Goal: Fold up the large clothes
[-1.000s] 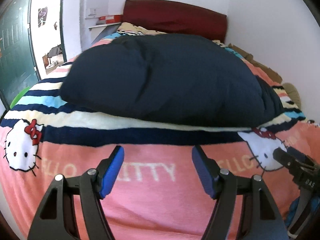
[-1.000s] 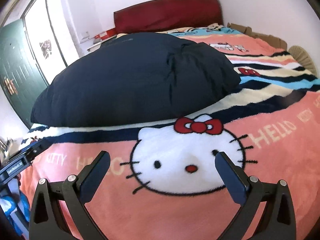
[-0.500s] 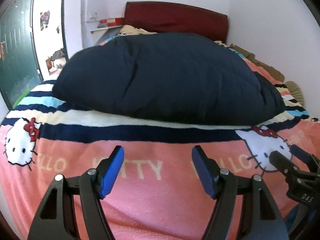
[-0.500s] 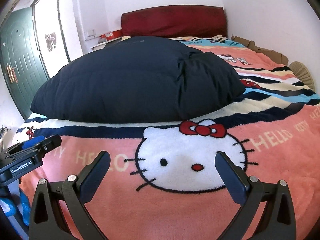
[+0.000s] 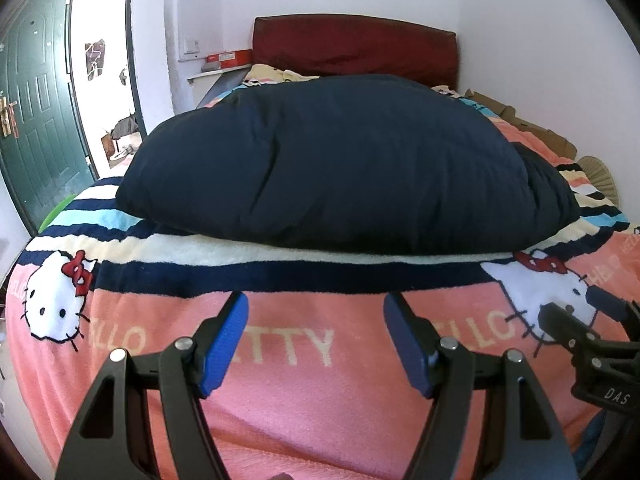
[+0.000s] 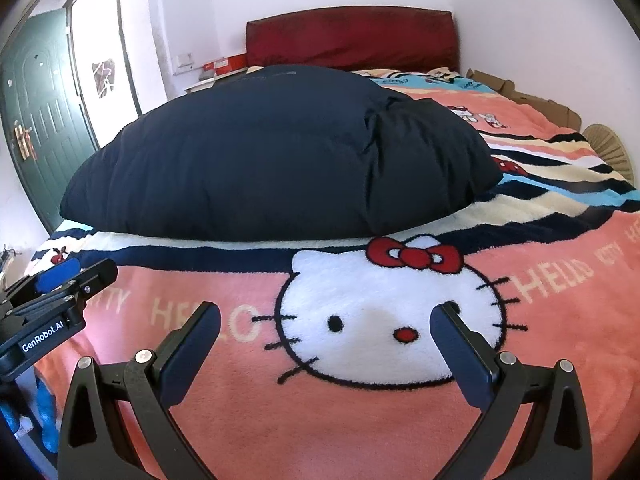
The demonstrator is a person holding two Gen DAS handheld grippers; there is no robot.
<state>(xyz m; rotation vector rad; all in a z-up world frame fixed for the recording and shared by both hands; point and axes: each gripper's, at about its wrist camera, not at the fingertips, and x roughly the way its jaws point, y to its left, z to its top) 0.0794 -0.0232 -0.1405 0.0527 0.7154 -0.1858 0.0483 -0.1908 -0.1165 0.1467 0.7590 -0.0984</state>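
A big puffy navy garment (image 5: pixel 344 160) lies folded into a thick bundle across the bed, also filling the middle of the right wrist view (image 6: pixel 272 160). My left gripper (image 5: pixel 316 304) hovers open over the pink blanket, short of the garment's near edge, nothing between its blue pads. My right gripper (image 6: pixel 326 316) stands open wider above the white cat face on the blanket, also empty. Each gripper shows in the other's view: the right gripper at the right edge (image 5: pixel 576 320), the left gripper at the left edge (image 6: pixel 76 276).
A pink, striped cartoon-cat blanket (image 5: pixel 280 360) covers the bed. A dark red headboard (image 5: pixel 352 50) stands against the far wall. A green door (image 5: pixel 36 120) and an open doorway are on the left. Cardboard (image 6: pixel 520 96) and a woven fan (image 6: pixel 608 148) lie along the right wall.
Both views have tipped up slightly, so the garment and headboard sit lower and further in. The grippers' openings are unchanged and the garment has not moved.
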